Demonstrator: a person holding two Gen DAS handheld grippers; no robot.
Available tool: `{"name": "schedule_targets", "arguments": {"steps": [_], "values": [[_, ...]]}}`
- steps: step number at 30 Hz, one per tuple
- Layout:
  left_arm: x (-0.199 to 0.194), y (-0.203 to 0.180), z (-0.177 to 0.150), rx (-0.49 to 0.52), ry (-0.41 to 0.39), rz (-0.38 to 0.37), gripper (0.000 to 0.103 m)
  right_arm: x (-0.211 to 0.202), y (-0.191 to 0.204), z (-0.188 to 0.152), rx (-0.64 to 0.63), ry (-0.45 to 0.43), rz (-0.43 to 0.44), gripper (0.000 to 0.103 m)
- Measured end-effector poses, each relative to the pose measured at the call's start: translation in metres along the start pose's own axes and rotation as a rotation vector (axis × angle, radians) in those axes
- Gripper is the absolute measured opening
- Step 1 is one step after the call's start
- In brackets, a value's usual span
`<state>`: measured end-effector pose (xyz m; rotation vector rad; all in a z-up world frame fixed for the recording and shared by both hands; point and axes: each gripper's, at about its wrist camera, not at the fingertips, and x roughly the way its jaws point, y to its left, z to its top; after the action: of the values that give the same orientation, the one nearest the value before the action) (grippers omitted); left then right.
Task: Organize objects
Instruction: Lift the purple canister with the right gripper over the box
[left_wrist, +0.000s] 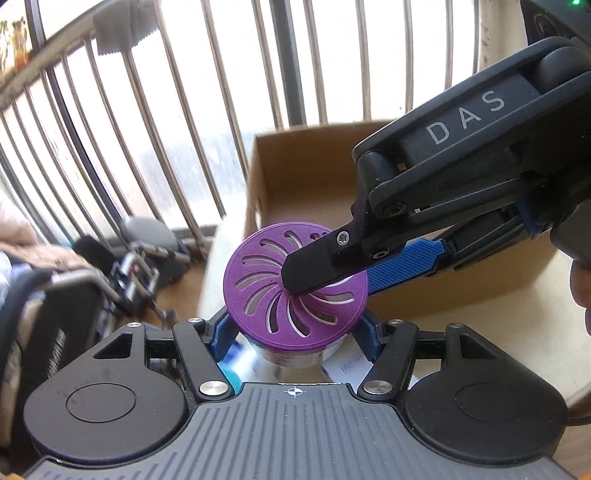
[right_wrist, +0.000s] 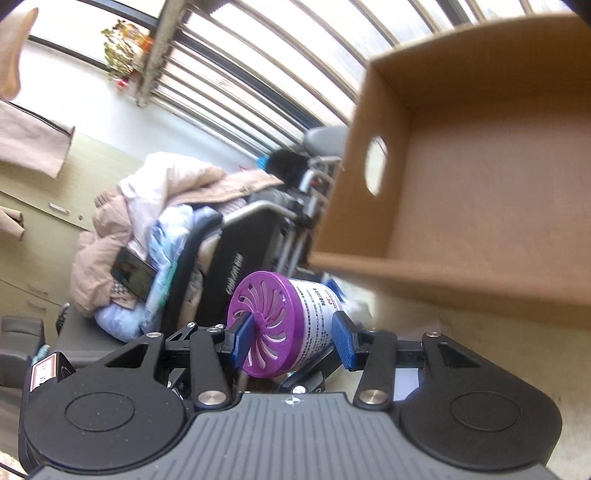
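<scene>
Both grippers pinched one purple-lidded can (left_wrist: 295, 291): left gripper (left_wrist: 293, 334) clamped its sides, right gripper (right_wrist: 291, 338) pressed lid and probably base, the can held in the air just before an open cardboard box (right_wrist: 480, 184).

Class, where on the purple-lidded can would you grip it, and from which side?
Grip the can across its round label wall, from the sides. The purple lid is slotted and flat, a poorer hold than the curved wall.

Both grippers, left (left_wrist: 295, 328) and right (right_wrist: 291, 338), angled downward, fingers clamped.
</scene>
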<state>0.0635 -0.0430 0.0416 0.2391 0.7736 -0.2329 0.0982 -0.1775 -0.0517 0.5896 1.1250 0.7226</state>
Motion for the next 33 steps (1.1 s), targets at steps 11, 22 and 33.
{"name": "schedule_targets", "arguments": {"steps": [11, 22, 33], "values": [[0.03, 0.009, 0.061, 0.042, -0.042, 0.002, 0.065, -0.007, 0.002, 0.061, 0.011, -0.094, 0.023, 0.05], [0.107, -0.011, 0.119, 0.095, 0.046, -0.001, 0.065, 0.0, -0.052, 0.132, 0.121, -0.151, 0.002, 0.05], [0.188, -0.044, 0.127, 0.143, 0.152, -0.04, 0.065, 0.024, -0.138, 0.177, 0.277, -0.118, -0.007, 0.05]]}}
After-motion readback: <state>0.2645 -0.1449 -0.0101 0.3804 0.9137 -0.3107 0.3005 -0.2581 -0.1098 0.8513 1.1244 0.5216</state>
